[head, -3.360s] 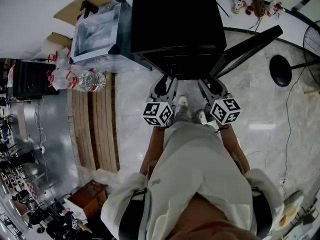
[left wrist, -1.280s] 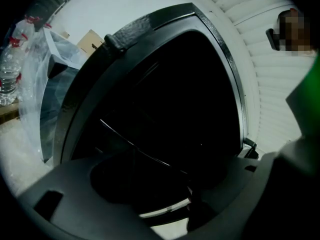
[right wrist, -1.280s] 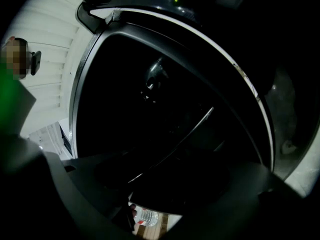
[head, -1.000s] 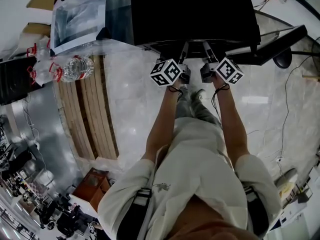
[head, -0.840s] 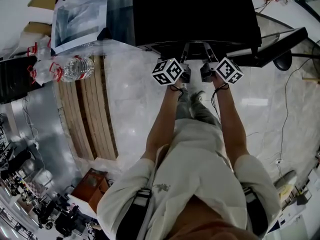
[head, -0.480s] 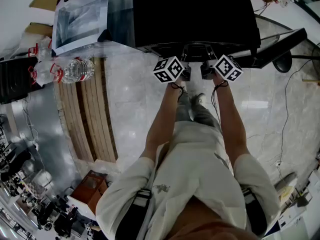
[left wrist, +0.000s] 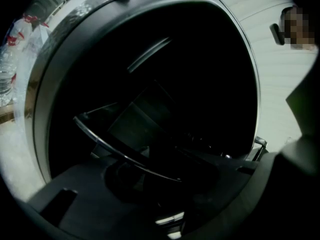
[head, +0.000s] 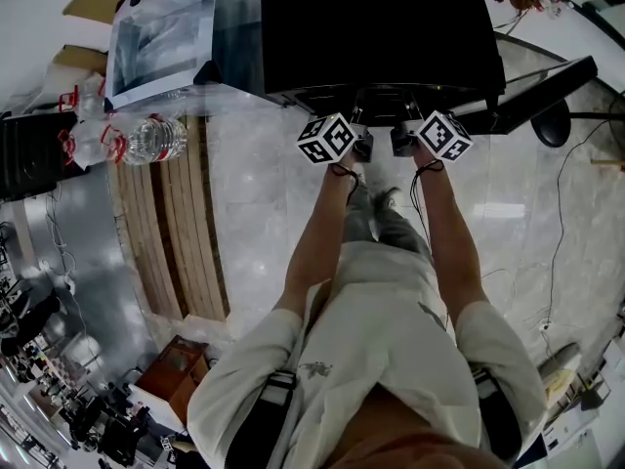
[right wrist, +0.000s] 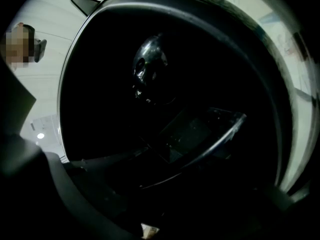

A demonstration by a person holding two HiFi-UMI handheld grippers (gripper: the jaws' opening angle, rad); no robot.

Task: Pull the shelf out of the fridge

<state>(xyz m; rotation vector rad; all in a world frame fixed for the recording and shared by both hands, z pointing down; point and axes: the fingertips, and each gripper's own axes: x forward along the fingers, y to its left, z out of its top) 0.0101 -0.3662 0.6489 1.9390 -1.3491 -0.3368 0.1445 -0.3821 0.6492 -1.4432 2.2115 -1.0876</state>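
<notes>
Bright room, black fridge [head: 381, 27] interior.
I am getting an evenly lit, fisheye-bent head view; both gripper views are drowning in darkness, only the shelf [left wrist: 125, 134] rim faintly glinting.

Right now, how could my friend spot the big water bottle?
Start at the big black fridge, then look left, past the clear box. Where the wooden slats begin lies the water bottle, on its side; it is the biggest of the plastic things there and the nearest to the fridge.
</notes>
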